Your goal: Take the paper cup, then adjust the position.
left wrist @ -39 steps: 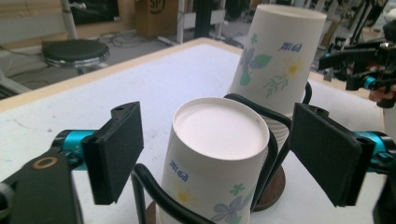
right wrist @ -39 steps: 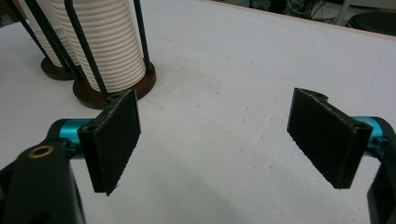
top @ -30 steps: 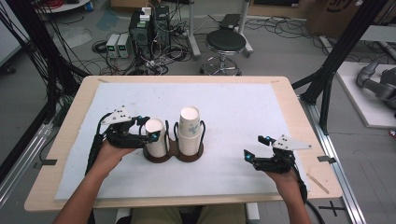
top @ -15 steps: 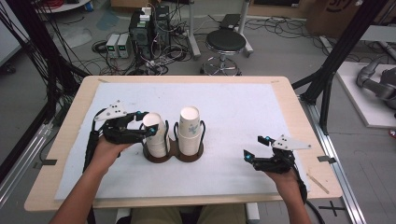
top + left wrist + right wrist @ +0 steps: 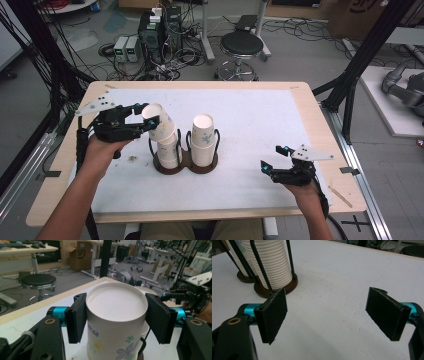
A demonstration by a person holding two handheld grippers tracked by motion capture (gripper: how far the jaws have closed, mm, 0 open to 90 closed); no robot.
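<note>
Now that your left hand-held gripper [image 5: 150, 120] has clamped the top paper cup [image 5: 159, 121] and lifted it tilted off the left stack [image 5: 169, 150], separation has begun; your right hand-held gripper [image 5: 272, 159] rests released.

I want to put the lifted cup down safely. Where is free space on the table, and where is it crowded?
Free: the white mat right of the cup holder, up to the open right gripper; also the strip behind the holder toward the far edge. Crowded: the left side, where the left gripper grips the top cup over the left stack, beside the right stack.
</note>
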